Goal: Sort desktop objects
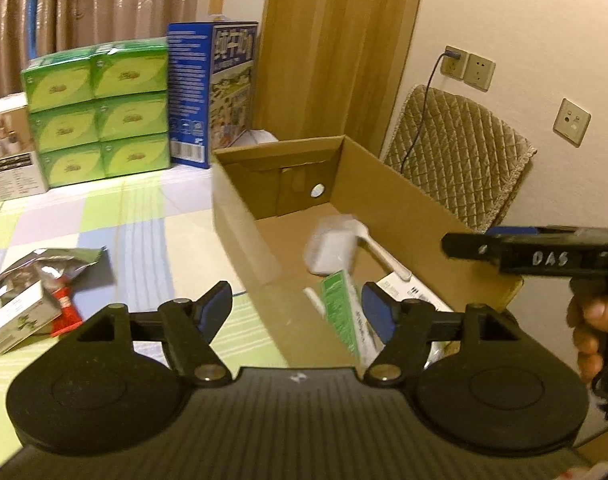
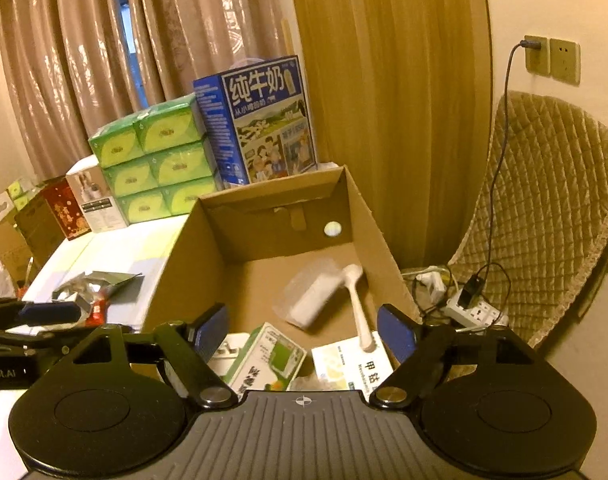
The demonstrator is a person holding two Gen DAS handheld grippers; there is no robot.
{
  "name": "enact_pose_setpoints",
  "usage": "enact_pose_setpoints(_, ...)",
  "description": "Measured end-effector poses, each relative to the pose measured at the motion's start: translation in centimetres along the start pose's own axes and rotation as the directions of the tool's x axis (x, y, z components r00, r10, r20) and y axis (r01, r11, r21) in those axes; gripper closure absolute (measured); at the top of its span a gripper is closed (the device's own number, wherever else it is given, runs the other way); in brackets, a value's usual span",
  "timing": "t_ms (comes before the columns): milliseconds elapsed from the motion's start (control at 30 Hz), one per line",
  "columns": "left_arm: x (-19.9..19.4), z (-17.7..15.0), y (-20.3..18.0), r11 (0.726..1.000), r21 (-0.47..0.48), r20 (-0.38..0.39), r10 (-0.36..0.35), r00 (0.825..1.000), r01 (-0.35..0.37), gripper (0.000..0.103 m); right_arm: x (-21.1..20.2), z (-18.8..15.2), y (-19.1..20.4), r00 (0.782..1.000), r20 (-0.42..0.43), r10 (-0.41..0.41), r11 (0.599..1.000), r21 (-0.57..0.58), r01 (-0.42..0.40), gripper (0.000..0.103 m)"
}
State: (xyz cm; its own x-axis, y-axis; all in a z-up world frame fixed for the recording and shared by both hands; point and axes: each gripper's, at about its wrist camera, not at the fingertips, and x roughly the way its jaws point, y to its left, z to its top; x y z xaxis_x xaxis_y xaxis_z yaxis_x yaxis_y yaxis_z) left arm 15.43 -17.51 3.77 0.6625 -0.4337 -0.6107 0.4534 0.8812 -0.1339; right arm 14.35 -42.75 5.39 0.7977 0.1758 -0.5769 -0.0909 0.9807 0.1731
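Note:
An open cardboard box [image 1: 239, 216] [image 2: 175, 256] stands on the checked tablecloth. Inside lie a white wrapped item [image 1: 330, 248] [image 2: 312, 300], a white long-handled tool [image 1: 380, 248] [image 2: 356, 300], a green-and-white carton [image 1: 344, 312] [image 2: 267, 356] and a white printed box [image 2: 352, 360]. My left gripper [image 1: 297, 308] is open at the box's near left corner; the blurred, tilted green carton is near its right finger, not gripped. My right gripper [image 2: 304, 334] [image 1: 504, 252] hovers open over the box's near end, holding nothing. A foil bag [image 1: 43, 268] [image 2: 95, 284], a small white-green box [image 1: 15, 320] and a red packet [image 1: 65, 312] lie on the cloth.
Stacked green tissue packs [image 1: 99, 112], a blue milk carton [image 2: 259, 120] and a white appliance box [image 1: 11, 156] line the table's far side. A quilted chair [image 2: 544, 208] and a power strip with cables [image 2: 472, 308] sit right of the cardboard box. Curtains hang behind.

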Motion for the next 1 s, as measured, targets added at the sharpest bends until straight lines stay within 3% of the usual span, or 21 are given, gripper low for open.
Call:
enact_pose_setpoints(333,-5.5,-2.5,3.9,0.996,-0.03,0.012,0.085,0.996,-0.085,0.03,-2.8,0.6,5.6,0.997,0.04,0.07,0.996,-0.059,-0.067,0.017)
enact_pose_setpoints(600,-9.9,-5.3,9.3,0.978,-0.067,0.007,0.196,0.981,-0.195,0.025,-3.5,-0.5,12.4,0.984,0.042,0.174,0.978,-0.124,-0.168,0.011)
enact_pose_setpoints(1000,-11.6,-10.1,18.0,0.938,-0.133,-0.053,0.317,0.947,-0.321,0.022,1.3,-3.8,20.4,0.963,-0.046,0.267,0.942,-0.2,-0.271,0.009)
